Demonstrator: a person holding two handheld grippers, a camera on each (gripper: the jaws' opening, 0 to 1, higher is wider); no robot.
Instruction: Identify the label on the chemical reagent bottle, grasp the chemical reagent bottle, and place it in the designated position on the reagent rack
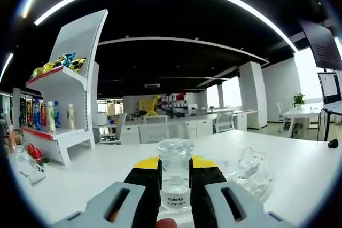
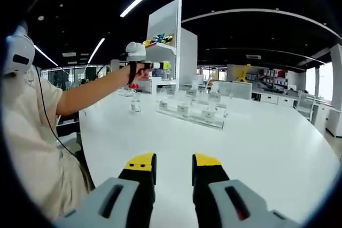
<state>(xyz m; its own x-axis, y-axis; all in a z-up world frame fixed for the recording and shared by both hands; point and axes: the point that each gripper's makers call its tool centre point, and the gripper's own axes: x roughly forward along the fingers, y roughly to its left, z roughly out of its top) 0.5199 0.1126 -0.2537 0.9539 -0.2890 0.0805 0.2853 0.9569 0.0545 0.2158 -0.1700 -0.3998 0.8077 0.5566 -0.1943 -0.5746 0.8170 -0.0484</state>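
A clear glass reagent bottle (image 1: 175, 182) with a small white label stands between the yellow-tipped jaws of my left gripper (image 1: 175, 165), which is shut on it just above the white table (image 1: 96, 174). To its right sits a clear acrylic rack (image 1: 251, 170). In the right gripper view the same rack (image 2: 192, 111) holds several labelled bottles, and one lone bottle (image 2: 135, 103) stands to its left. My right gripper (image 2: 174, 165) is open over the near table with nothing between its jaws. A person's outstretched arm (image 2: 91, 92) holds the left gripper (image 2: 143, 65) far beyond.
A white display shelf (image 1: 67, 108) with snack bags and drink bottles stands at the table's far left. Small red items (image 1: 33, 152) lie by its base. The person's body (image 2: 32, 148) is close on the left. Desks and chairs stand beyond.
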